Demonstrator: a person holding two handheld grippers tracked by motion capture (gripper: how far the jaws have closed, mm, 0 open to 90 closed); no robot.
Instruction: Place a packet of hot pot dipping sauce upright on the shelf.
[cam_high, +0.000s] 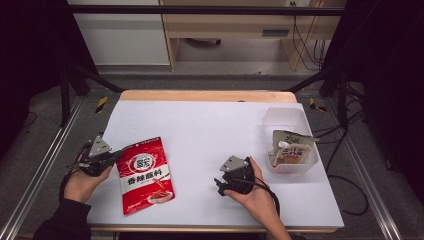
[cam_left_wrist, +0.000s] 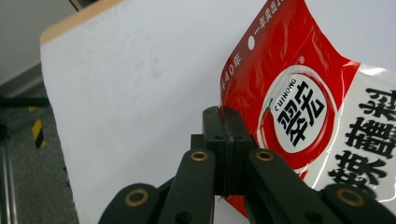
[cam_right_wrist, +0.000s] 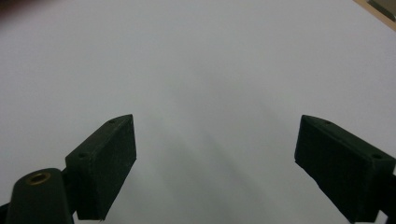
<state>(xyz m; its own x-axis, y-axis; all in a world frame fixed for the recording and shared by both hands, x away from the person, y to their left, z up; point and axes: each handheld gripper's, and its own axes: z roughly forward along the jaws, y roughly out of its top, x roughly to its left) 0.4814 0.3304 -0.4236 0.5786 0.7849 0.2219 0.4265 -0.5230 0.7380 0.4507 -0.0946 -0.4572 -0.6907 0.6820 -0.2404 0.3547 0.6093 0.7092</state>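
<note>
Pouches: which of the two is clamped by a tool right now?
The red pouch lying on the white table; the left tool is shut on its edge. The pale spouted pouch sits untouched in the clear bin.

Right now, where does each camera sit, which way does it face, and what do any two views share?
High view: above the person's side, facing forward and down on the white table; both hands, left gripper, right gripper, clear tub.
Left gripper view: rides the left gripper, looking along jaws shut on the red seasoning packet's edge.
Right gripper view: rides the right gripper, open over bare tabletop.
Shared: red seasoning packet, in the high and left gripper views.
</note>
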